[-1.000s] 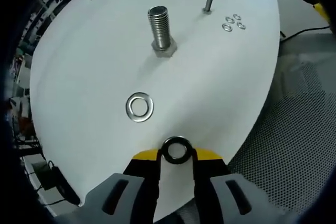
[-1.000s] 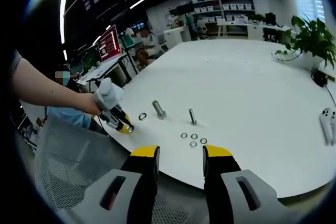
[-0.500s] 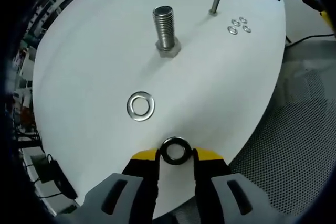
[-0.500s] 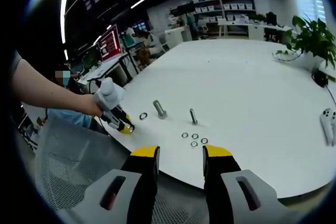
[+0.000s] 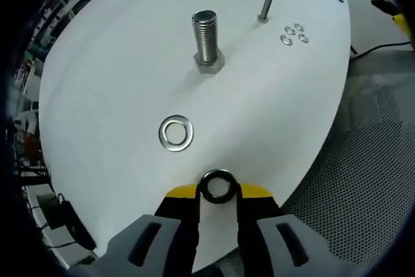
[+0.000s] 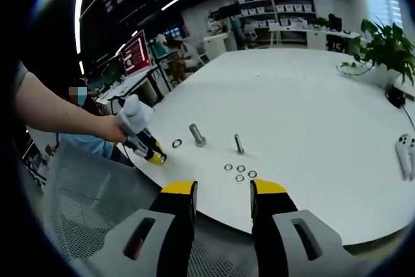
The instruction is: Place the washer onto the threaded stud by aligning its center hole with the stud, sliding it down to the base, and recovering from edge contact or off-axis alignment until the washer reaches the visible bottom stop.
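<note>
While left gripper pinches a washer, no lettering seems legible.

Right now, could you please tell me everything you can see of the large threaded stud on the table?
The large threaded stud is a thick, silvery, metallic-looking bolt standing upright, head down, on the white table. Threads run up its shank to a flat top; its hexagonal base rests on the tabletop. Nothing is threaded on it and nothing else touches it. A loose washer lies apart.
</note>
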Demonstrator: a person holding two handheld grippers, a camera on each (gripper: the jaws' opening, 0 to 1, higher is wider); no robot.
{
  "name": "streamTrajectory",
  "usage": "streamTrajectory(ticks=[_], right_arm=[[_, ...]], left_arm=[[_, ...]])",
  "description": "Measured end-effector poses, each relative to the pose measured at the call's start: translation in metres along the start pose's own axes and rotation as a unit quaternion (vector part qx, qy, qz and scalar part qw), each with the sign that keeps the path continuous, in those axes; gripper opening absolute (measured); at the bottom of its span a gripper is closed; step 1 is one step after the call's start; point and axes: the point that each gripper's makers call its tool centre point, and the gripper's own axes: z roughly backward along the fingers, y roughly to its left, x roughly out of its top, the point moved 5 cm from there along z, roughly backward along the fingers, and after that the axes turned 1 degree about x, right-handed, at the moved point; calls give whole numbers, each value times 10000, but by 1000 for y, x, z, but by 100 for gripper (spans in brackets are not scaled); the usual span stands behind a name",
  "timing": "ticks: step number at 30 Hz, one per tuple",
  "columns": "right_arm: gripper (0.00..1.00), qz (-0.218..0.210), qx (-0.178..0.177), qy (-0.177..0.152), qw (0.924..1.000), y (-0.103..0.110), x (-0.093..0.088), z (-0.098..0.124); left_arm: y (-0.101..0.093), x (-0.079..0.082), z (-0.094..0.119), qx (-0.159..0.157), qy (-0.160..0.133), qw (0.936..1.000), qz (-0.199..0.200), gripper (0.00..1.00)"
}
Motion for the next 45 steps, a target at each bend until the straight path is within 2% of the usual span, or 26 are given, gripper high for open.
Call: streamTrajectory(ticks=[9, 18, 29, 37, 45], right_arm=[[35, -5, -11, 11, 10000, 0, 0, 0], [35, -8, -17, 21, 10000, -1, 0, 0], [35, -35, -23, -5, 10000, -1, 0, 0], [35, -24, -18, 7, 10000, -1, 0, 0], [35, -49, -39, -17, 10000, -2, 0, 0]], left_arm=[[2, 3, -1, -17, 29, 9999, -114, 18], [7, 17, 11, 20, -114, 9995, -297, 18], [13, 40, 29, 81, -445, 9978, -493, 18], [15, 69, 45, 68, -775, 9955, -549, 18], [14, 98, 52, 39, -935, 9930, -724, 18]])
